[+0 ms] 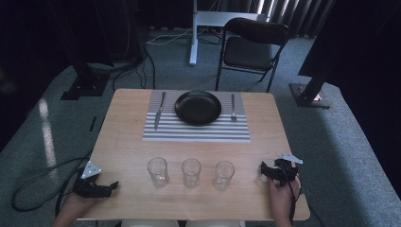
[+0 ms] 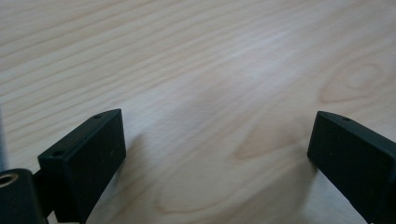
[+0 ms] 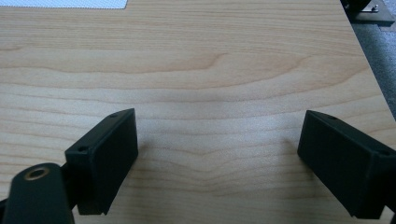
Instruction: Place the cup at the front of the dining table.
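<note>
**Both hand-held grippers rest open near three empty glasses**

We see the left hand-held gripper (image 1: 101,186) at the lower left of the high view, lying at the near left corner of the wooden worktop (image 1: 123,142). Its jaws stand wide apart, and in the left gripper view we find bare wood grain between them. The right hand-held gripper (image 1: 273,171) sits at the lower right of the high view, near the worktop's right edge. Its jaws are also spread, with nothing but worktop between them in the right gripper view.

Between the two grippers, in the lower middle of the high view, we count three clear drinking glasses standing upright in a row: the left glass (image 1: 157,171), the middle glass (image 1: 191,172) and the right glass (image 1: 223,175). The glasses stand apart from each other and from both grippers; the right glass is the nearest to the right hand-held gripper.

Farther up the frame lies a striped placemat (image 1: 196,132) carrying a black plate (image 1: 198,107), with a knife (image 1: 160,109) left of the plate and a fork (image 1: 233,107) to its right
</note>
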`<state>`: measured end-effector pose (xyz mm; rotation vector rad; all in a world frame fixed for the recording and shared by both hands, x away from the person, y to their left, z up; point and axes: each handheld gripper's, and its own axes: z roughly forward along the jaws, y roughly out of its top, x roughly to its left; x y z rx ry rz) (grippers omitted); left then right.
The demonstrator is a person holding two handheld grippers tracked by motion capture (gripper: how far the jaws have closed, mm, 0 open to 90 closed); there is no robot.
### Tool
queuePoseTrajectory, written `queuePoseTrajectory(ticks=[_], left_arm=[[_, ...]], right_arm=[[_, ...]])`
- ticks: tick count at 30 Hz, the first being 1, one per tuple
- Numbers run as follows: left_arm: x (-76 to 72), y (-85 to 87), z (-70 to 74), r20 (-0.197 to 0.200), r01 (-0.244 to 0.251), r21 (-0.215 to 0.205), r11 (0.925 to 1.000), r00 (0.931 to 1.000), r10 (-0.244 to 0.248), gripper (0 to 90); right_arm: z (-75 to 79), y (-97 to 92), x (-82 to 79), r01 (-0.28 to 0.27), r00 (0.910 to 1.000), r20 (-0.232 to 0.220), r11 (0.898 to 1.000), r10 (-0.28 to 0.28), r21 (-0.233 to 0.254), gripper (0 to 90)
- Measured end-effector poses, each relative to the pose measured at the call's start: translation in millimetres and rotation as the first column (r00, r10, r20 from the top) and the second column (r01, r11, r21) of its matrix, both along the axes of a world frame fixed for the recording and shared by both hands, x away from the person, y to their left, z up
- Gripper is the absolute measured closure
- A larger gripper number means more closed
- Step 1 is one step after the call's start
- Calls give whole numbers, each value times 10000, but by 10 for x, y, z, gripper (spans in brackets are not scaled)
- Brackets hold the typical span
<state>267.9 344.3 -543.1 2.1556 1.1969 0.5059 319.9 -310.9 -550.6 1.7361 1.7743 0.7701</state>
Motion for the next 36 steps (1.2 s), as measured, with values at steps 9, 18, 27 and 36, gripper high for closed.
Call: queuePoseTrajectory(ticks=[9, 18, 27, 36], left_arm=[[-43, -165, 35, -21, 964, -458, 9943, 9953, -966, 63], [-34, -398, 70, -132, 1900, -761, 9788, 9814, -1916, 63], [-33, -576, 158, 184, 2454, -988, 9644, 9694, -2448, 64], [-43, -831, 258, 556, 3232, -1337, 9368, 9463, -3185, 64]], right_arm=[[0, 0, 0, 4, 10000, 1, 10000, -4, -1, 116], [0, 0, 0, 2, 10000, 0, 10000, -2, -2, 116], [0, 0, 0, 1, 10000, 0, 10000, -1, -2, 116], [0, 1, 0, 8, 10000, -3, 10000, -8, 4, 116]])
